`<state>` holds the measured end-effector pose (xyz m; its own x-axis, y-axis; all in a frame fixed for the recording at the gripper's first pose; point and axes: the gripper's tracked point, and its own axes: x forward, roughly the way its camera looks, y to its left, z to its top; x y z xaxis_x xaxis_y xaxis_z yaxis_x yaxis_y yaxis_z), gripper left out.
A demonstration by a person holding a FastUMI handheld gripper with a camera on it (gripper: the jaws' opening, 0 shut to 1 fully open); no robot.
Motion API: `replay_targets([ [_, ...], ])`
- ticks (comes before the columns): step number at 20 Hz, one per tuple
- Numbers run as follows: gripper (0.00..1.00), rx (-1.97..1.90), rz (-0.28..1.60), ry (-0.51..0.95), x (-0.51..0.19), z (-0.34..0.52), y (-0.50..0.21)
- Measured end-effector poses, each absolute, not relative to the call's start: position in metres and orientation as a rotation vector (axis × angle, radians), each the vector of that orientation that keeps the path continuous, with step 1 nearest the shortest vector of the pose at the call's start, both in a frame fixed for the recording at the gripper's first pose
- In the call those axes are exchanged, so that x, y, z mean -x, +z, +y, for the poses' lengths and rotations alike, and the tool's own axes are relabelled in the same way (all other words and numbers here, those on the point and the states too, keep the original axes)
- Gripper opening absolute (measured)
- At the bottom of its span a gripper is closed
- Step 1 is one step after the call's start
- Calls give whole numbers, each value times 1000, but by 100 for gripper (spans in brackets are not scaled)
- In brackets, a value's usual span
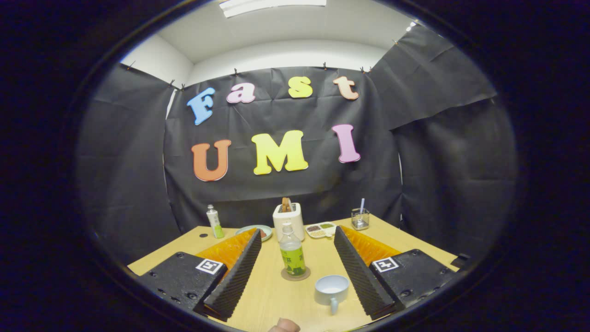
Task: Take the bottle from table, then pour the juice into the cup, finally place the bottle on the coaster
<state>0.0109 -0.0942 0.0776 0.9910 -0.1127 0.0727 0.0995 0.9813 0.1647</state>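
The gripper [297,240] is seen in the lower part of the frame with its fingers spread wide apart; nothing is held between them, and neither finger is in contact with any object. The left finger [237,272] and the right finger [357,272] are angled inward toward the far end of the table [267,295].

The bottle [292,251] is located at lower centre of the frame, between the two fingers and apart from both; it is stood upright on the coaster [295,275], which is seen as a round disc under its base. The bottle is fitted with a pale cap and a green label; its contents cannot be judged.

The cup [331,289] is placed just right of the coaster and nearer the camera, close to the right finger but not touching it; its handle is turned toward the camera. Something pale is seen inside it, though whether that is liquid or the cup's bottom cannot be told.

Beyond the bottle, at centre frame, a toaster [288,220] is stood with toast in its slot; a plate [256,229] is set to its left and a divided tray [321,229] to its right. A small tube [215,222] is stood upright at the left rear of the table; a clear holder [360,218] with a stick in it is placed at the right rear. A fingertip [284,325] is visible at the bottom centre of the frame.
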Motion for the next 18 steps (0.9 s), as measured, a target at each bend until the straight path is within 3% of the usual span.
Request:
replay_targets([
  [8, 100, -21, -106, -141, 36, -89, 99],
  [18, 100, -108, -243, -160, 97, -88, 139],
])
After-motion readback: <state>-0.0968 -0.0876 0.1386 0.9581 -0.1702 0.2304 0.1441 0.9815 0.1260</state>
